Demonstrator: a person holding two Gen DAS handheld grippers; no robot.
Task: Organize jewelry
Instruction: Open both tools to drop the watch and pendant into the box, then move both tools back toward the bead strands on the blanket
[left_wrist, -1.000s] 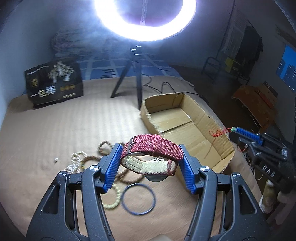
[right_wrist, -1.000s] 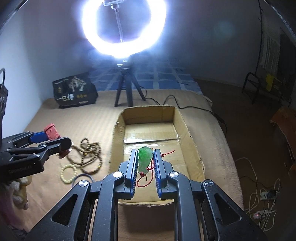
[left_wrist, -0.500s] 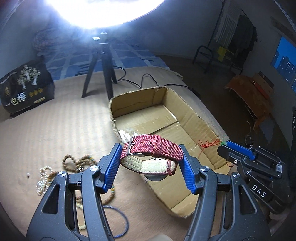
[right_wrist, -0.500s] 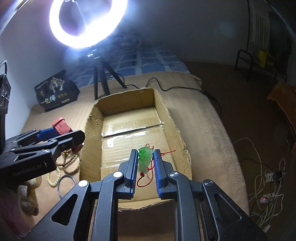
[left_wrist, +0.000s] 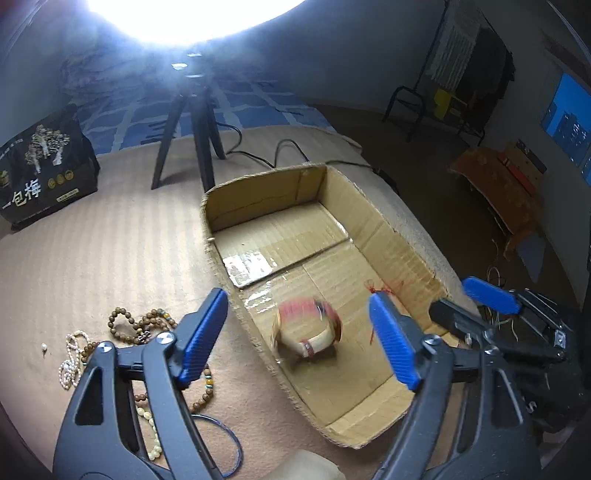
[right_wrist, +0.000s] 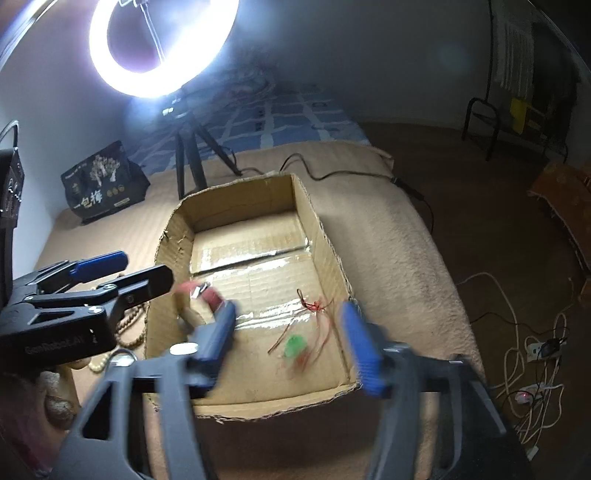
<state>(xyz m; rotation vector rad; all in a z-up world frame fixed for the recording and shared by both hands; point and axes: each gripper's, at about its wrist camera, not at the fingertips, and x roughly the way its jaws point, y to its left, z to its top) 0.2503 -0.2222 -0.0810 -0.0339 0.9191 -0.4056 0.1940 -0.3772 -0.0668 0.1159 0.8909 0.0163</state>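
Observation:
An open cardboard box (left_wrist: 391, 225) (right_wrist: 325, 236) lies on the tan bed. A red-strapped watch (left_wrist: 308, 328) is blurred inside the box near its front left wall; it also shows in the right wrist view (right_wrist: 201, 295). A green pendant (right_wrist: 295, 347) on a red cord (right_wrist: 314, 306) is blurred in the box's front right part. My left gripper (left_wrist: 299, 341) is open and empty above the box. My right gripper (right_wrist: 290, 336) is open and empty above the pendant. Bead bracelets (left_wrist: 144, 325) and a blue bangle (left_wrist: 229, 446) lie left of the box.
A ring light on a black tripod (left_wrist: 192, 122) stands behind the box. A black printed bag (left_wrist: 44, 170) stands at the back left. Cables (right_wrist: 532, 347) lie on the floor to the right of the bed.
Both grippers have opened over the box. The watch has dropped from the left gripper and the green pendant from the right one; both are now inside the box.

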